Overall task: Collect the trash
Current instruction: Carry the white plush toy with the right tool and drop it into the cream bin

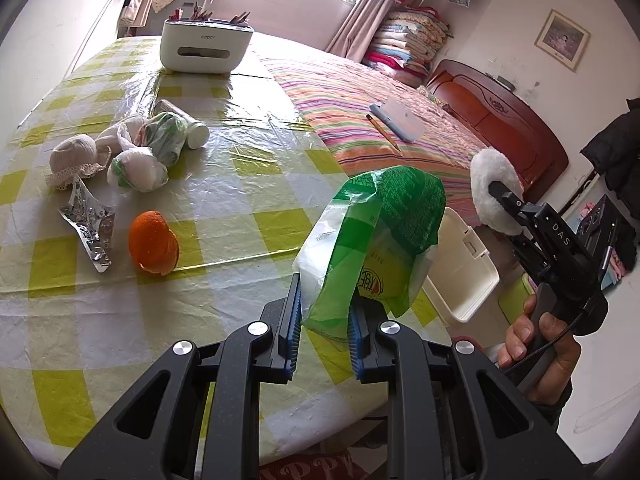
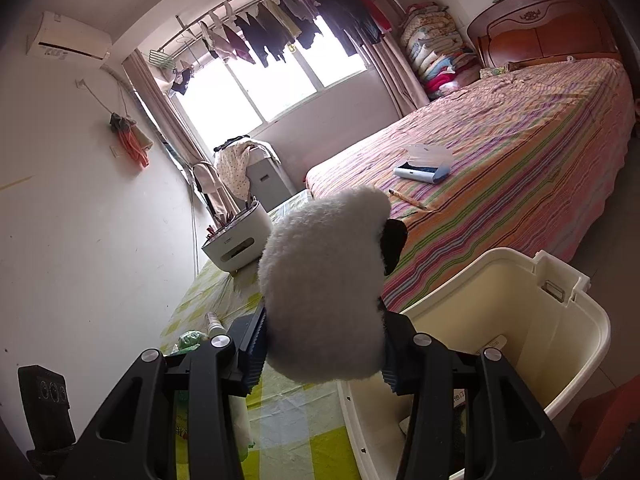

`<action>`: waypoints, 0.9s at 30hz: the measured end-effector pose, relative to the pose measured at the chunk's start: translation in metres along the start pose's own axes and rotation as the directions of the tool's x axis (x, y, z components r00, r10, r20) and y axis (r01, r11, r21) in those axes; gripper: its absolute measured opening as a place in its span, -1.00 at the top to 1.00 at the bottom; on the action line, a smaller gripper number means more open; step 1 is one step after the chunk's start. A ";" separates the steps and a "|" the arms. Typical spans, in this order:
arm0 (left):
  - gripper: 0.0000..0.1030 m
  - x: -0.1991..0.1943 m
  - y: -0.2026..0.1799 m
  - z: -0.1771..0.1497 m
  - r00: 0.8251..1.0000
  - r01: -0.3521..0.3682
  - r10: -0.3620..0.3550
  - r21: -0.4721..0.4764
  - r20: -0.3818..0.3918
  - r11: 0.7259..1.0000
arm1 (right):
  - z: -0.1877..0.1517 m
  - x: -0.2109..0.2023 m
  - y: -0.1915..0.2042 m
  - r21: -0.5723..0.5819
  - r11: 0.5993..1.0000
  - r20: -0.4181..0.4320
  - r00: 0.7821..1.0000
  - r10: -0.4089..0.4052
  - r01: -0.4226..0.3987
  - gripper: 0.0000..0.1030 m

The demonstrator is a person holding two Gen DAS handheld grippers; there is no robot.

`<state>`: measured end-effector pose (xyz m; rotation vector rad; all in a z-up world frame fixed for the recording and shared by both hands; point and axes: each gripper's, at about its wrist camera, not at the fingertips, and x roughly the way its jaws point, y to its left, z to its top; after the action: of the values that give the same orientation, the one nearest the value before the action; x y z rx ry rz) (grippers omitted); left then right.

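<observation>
My left gripper [image 1: 325, 300] is shut on a crumpled green and white plastic bag [image 1: 380, 232], held over the near right edge of the checked table [image 1: 224, 184]. My right gripper [image 2: 324, 320] is shut on a white fluffy pad [image 2: 324, 280], above the table edge beside an open cream bin [image 2: 560, 360]. In the left wrist view that gripper [image 1: 500, 200] holds the pad [image 1: 492, 188] up past the bin [image 1: 460, 276]. On the table's left lie an orange peel [image 1: 154, 246], a torn foil pack [image 1: 90, 232], two balled plastic bags [image 1: 138, 168], a small white bottle [image 1: 192, 128] and a lace cloth ball [image 1: 74, 154].
A white organiser box [image 1: 204, 46] stands at the table's far end. A striped bed [image 1: 380, 112] runs along the right, with a tablet [image 1: 396, 120] and a pencil on it. A person's hand [image 1: 536, 344] grips the right handle. The bin sits between table and bed.
</observation>
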<state>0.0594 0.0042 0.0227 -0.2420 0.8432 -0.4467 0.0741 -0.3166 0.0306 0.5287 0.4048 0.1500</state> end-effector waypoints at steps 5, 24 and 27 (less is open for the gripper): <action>0.63 0.005 -0.014 -0.004 1.000 0.022 -0.022 0.019 -0.012 1.000 | -0.004 -0.005 -0.010 -0.006 1.000 0.008 1.000 -0.031 0.031 0.12; 0.63 0.035 -0.082 -0.007 0.988 0.146 -0.142 0.061 -0.055 0.987 | 0.002 -0.017 -0.058 0.069 0.984 0.006 0.986 -0.164 0.164 0.08; 0.63 0.036 -0.090 -0.007 0.988 0.148 -0.144 0.075 -0.050 0.986 | 0.000 -0.015 -0.060 0.065 0.981 0.000 0.983 -0.185 0.184 0.05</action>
<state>0.0489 -0.0926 0.0285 -0.2230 0.8530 -0.6232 0.0621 -0.3715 0.0047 0.5521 0.4517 -0.0436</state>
